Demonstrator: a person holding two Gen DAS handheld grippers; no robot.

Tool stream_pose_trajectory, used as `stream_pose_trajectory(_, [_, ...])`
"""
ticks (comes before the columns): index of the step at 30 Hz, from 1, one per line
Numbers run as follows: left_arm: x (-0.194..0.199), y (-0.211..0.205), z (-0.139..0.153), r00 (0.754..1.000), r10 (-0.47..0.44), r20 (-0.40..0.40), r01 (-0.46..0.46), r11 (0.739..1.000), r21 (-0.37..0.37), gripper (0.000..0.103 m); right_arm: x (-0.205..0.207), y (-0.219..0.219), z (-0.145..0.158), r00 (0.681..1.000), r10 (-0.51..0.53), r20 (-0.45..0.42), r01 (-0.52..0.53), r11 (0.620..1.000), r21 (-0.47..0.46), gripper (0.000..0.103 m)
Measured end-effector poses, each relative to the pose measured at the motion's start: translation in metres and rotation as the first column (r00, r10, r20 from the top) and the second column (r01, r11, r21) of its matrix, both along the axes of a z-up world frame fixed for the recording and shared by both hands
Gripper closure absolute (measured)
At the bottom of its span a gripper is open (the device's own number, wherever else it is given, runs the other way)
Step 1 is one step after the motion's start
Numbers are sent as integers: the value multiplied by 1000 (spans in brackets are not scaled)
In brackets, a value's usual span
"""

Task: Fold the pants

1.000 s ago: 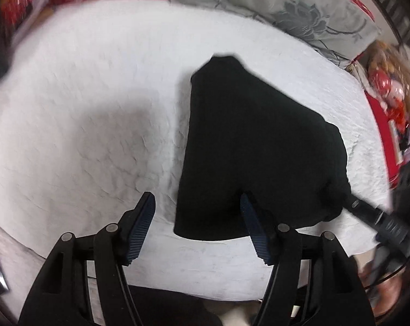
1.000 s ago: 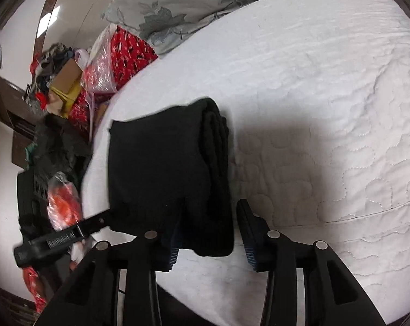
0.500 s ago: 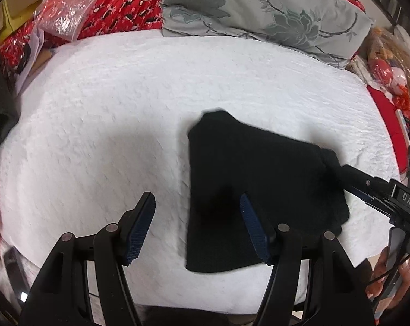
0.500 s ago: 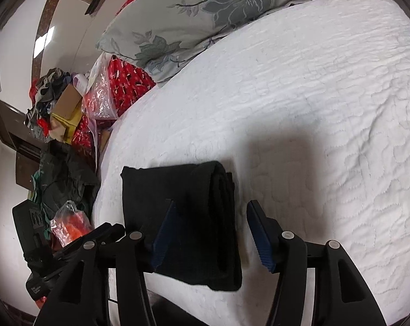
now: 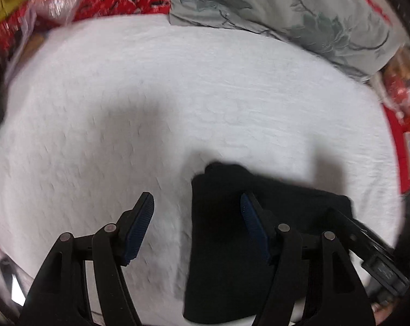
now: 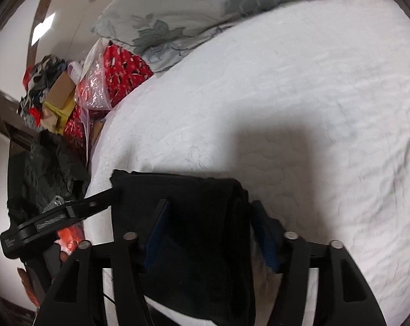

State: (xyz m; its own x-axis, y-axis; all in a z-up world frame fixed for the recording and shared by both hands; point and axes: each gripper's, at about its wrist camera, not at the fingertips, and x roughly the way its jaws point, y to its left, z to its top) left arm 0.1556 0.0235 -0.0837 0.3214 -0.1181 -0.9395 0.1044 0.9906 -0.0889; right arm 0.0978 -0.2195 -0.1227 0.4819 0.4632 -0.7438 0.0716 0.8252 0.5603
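The folded black pants (image 6: 194, 217) lie at the near edge of the white bed (image 6: 313, 95), both the left gripper (image 5: 196, 225) and right gripper (image 6: 207, 231) spread empty, so a careless brush may undo the fold

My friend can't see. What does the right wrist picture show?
Folded black pants lie on a white bed, with the right tongs open around their thick folded edge. The left tongs reach in from the left, and a grey flowered pillow sits behind.
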Motion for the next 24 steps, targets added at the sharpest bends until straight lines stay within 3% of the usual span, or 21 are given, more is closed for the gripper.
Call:
stream_pose_trajectory(4, [18, -1, -22, 996, 46, -74, -47, 999, -13, 35, 5, -6, -3, 1000, 1, 15, -1, 1000, -28, 66])
stream_pose_trajectory(8, [22, 9, -34, 990, 84, -111, -92, 993, -73, 28, 10, -22, -25, 998, -46, -32, 48, 998, 51, 68])
stream_pose_trajectory(11, [15, 21, -27, 989, 88, -118, -104, 985, -138, 29, 10, -25, -28, 997, -66, -45, 70, 993, 93, 62])
stream_pose_trajectory(16, [-19, 46, -7, 995, 73, -68, -87, 969, -230, 29, -5, -24, -13, 999, -24, -39, 28, 996, 89, 45])
stream_pose_trajectory(24, [-54, 59, -20, 991, 82, -102, -108, 953, -281, 28, -32, -10, -20, 998, 23, -52, -19, 996, 90, 42])
